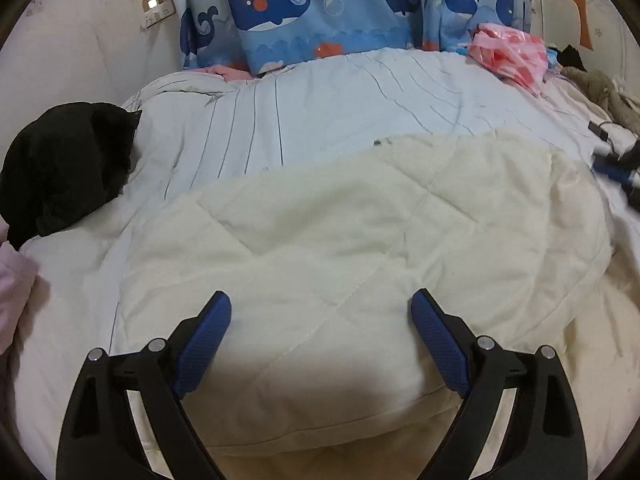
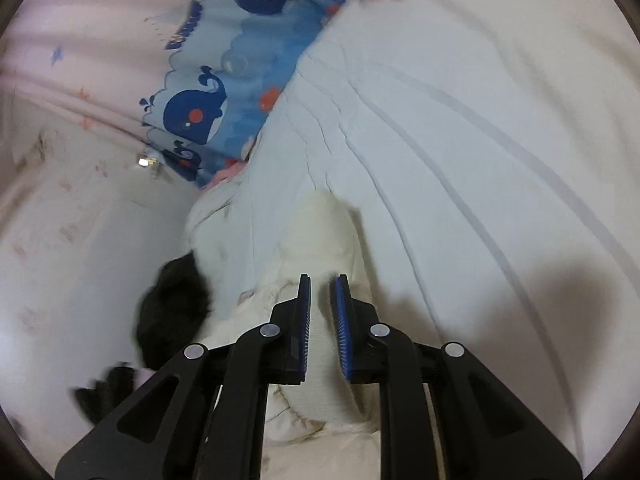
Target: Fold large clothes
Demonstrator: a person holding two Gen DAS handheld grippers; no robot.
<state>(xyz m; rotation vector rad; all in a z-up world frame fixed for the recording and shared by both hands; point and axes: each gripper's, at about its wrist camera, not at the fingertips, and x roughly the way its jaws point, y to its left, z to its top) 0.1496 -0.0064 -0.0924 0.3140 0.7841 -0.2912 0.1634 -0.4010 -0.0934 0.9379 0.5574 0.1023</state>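
A cream quilted garment (image 1: 360, 240) lies spread flat on the bed, folded over itself, filling the middle of the left wrist view. My left gripper (image 1: 320, 320) is open and empty, hovering just above the garment's near edge. My right gripper (image 2: 322, 292) has its jaws close together around a raised fold of the cream garment (image 2: 324, 232), holding it up off the bed. The right gripper also shows blurred at the far right of the left wrist view (image 1: 624, 172).
A pale striped duvet (image 1: 320, 108) covers the bed. A black garment (image 1: 68, 164) lies at the left, a pink bag (image 1: 508, 56) at the back right. Whale-print pillows (image 1: 304, 12) stand against the wall. Cables and dark items (image 1: 600, 128) lie at the right.
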